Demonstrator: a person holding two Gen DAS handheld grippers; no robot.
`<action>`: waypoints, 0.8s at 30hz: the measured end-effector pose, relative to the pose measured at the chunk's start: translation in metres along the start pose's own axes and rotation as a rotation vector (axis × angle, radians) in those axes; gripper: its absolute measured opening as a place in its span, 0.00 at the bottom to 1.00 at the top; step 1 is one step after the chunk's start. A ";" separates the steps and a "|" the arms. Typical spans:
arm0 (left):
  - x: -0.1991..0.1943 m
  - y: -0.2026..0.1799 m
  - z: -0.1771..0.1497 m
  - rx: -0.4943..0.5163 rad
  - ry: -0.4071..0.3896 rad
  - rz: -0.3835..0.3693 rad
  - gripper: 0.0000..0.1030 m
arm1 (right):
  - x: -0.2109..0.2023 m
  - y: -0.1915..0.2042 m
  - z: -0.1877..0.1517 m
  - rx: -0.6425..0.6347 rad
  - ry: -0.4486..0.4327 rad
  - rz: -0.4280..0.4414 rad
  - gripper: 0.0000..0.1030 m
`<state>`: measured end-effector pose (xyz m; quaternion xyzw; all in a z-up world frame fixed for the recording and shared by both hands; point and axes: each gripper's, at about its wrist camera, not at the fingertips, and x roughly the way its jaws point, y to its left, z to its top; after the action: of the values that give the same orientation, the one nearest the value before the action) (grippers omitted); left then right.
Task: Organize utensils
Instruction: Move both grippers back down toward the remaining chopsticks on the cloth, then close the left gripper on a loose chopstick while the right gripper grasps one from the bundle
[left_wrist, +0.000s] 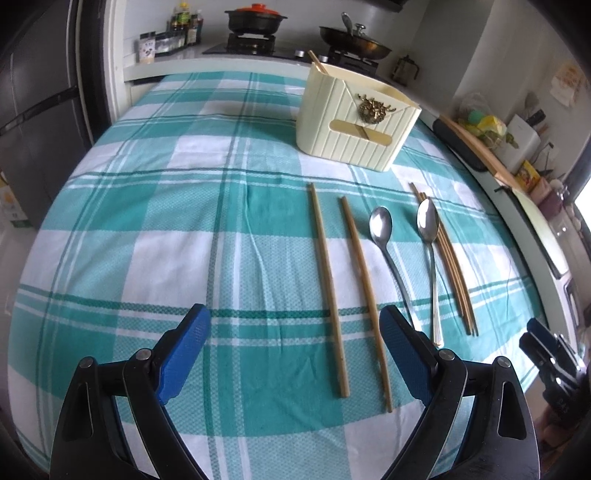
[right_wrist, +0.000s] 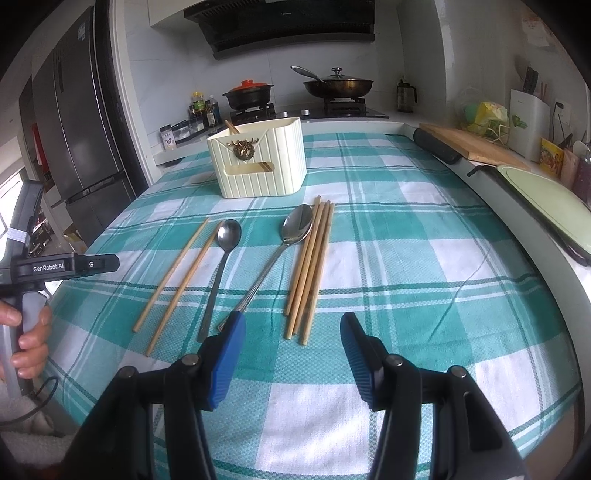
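Observation:
A cream utensil holder (left_wrist: 354, 122) (right_wrist: 258, 162) stands at the far side of the checked tablecloth, one chopstick (left_wrist: 317, 61) sticking out of it. In front of it lie two loose chopsticks (left_wrist: 328, 288) (right_wrist: 173, 273), two steel spoons (left_wrist: 382, 229) (right_wrist: 227, 236), and a bundle of several chopsticks (left_wrist: 452, 266) (right_wrist: 310, 266). My left gripper (left_wrist: 295, 325) is open and empty above the near cloth, just short of the loose chopsticks. My right gripper (right_wrist: 293, 328) is open and empty, just short of the bundle's near ends.
A stove with a black pot (right_wrist: 247, 96) and a lidded wok (right_wrist: 338, 86) stands behind the table. A wooden board (right_wrist: 476, 147) and a pale green board (right_wrist: 546, 195) lie along the right counter. A fridge (right_wrist: 81, 129) stands at the left.

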<state>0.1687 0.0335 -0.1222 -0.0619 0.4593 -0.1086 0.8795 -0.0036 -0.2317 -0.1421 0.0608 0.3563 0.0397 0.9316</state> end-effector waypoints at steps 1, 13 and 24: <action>0.005 -0.002 0.003 0.015 0.003 0.002 0.91 | 0.000 -0.004 0.001 0.014 0.001 0.004 0.53; 0.027 -0.009 0.018 0.055 0.024 0.051 0.91 | 0.094 -0.053 0.057 0.014 0.198 -0.018 0.50; 0.012 0.006 0.012 0.091 -0.003 0.112 0.91 | 0.145 -0.038 0.069 0.009 0.273 -0.076 0.44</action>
<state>0.1860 0.0362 -0.1257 0.0039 0.4550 -0.0799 0.8869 0.1510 -0.2579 -0.1921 0.0454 0.4817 0.0106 0.8751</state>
